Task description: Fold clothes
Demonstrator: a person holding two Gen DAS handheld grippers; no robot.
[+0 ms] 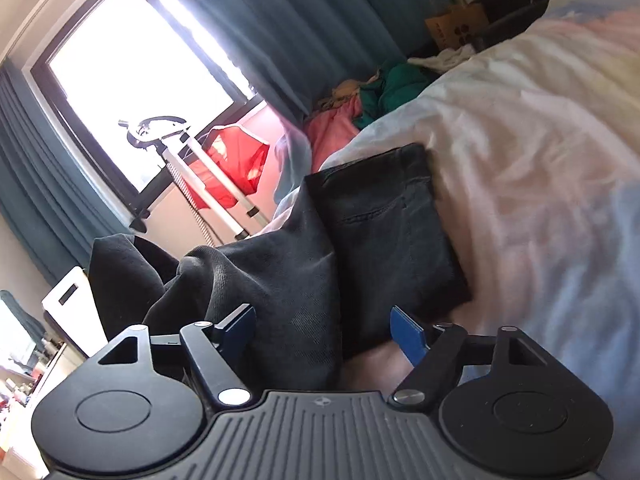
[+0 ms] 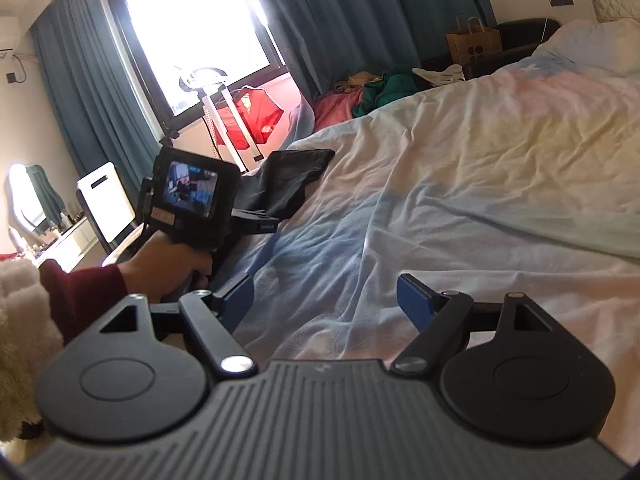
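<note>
Dark, near-black trousers point(image 1: 384, 232) lie folded on the pale bedsheet point(image 1: 540, 168) near the bed's left edge, back pocket up. A looser part of them point(image 1: 248, 280) bunches toward me and hangs off the edge. My left gripper point(image 1: 324, 332) is open, and this loose cloth lies between its blue pads point(image 1: 406, 334) without being pinched. In the right wrist view the trousers point(image 2: 296, 176) are farther off at the left. My right gripper point(image 2: 326, 300) is open over bare sheet point(image 2: 460, 184). A hand point(image 2: 164, 264) in a dark red sleeve holds the left tool.
Pink and green clothes point(image 2: 372, 94) are piled beyond the bed's far side. A brown paper bag point(image 2: 474, 42) and a dark armchair stand by the wall. A pillow point(image 2: 592, 46) lies at the head. A garment steamer with a red bag point(image 2: 252, 116) stands by the window.
</note>
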